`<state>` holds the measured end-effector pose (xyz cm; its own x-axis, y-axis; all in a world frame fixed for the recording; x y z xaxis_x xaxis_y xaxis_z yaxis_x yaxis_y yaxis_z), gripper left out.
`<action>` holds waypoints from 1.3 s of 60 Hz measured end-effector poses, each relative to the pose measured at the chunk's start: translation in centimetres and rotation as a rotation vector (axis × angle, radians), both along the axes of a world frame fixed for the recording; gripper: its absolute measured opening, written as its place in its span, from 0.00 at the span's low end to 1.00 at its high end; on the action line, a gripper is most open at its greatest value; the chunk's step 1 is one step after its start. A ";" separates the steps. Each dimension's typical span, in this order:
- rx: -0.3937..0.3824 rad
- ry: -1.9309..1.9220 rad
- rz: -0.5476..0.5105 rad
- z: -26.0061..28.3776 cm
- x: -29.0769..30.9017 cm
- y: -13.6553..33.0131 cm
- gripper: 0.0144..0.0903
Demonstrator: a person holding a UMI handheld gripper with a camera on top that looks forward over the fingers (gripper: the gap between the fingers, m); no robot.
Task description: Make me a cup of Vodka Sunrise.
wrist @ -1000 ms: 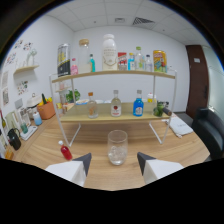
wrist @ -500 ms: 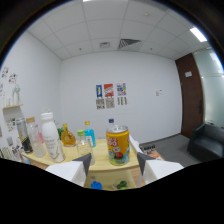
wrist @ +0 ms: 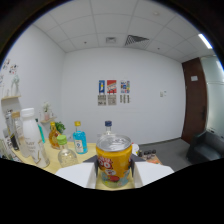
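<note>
1. White walls and a tiled ceiling are filling the background, with three posters (wrist: pixel 113 92) hanging on the far wall and a dark door (wrist: pixel 194 102) standing beside it.
2. Bottles are standing in a row beyond the fingers: a white-capped bottle (wrist: pixel 31 137), a blue bottle (wrist: pixel 79 140), and a clear bottle (wrist: pixel 65 154).
3. Both fingers of the gripper (wrist: pixel 114 169) are pressing on an orange can (wrist: pixel 113 160), clamping it upright between them.

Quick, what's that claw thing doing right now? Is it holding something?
Gripper: closed on the orange can, one finger pressing each side.
</note>
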<state>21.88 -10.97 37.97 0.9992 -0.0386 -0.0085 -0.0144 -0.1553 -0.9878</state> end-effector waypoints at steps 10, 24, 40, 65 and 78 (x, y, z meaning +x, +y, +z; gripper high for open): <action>0.043 -0.011 -0.016 2.8 0.0 -2.5 0.49; 0.045 0.021 -0.012 0.0 -2.4 -9.0 0.49; -0.196 0.049 -0.021 -17.8 -7.1 -11.8 0.48; -0.172 -0.789 -0.018 -18.3 -7.8 -10.5 0.48; -0.113 -1.437 0.085 -17.2 -10.1 -9.8 0.48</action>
<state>11.77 -20.73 20.76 0.1394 0.0878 0.9863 0.9757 -0.1822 -0.1217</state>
